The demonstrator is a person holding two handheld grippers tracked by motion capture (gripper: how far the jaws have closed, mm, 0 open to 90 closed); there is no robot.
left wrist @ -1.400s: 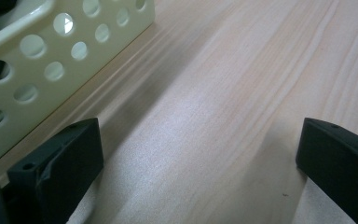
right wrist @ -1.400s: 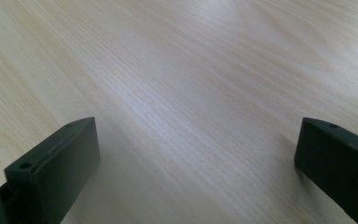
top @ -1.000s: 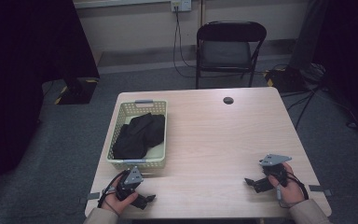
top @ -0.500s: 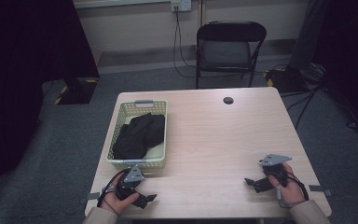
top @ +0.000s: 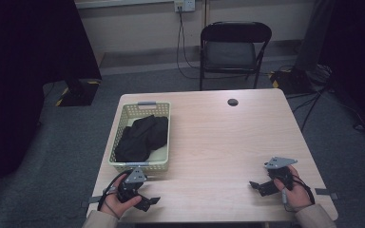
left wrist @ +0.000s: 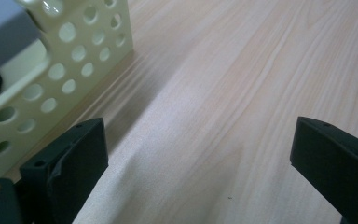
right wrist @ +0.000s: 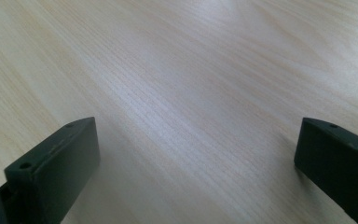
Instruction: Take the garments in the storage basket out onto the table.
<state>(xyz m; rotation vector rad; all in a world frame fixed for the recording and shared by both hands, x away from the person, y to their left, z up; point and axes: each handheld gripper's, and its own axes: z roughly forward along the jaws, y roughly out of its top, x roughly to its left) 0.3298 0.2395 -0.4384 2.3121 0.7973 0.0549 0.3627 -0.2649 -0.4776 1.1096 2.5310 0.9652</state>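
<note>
A pale yellow perforated basket stands on the left half of the wooden table, and a black garment lies bunched inside it. My left gripper rests low at the table's front left, just in front of the basket, open with nothing between its jaws. In the left gripper view the basket's wall rises at the upper left. My right gripper sits at the front right of the table, open and empty. The right gripper view looks along bare wood between the wide-apart jaws.
A small dark round disc lies near the table's far edge. Behind the table stands a black folding chair. Cables and dark equipment lie on the grey carpet to the right.
</note>
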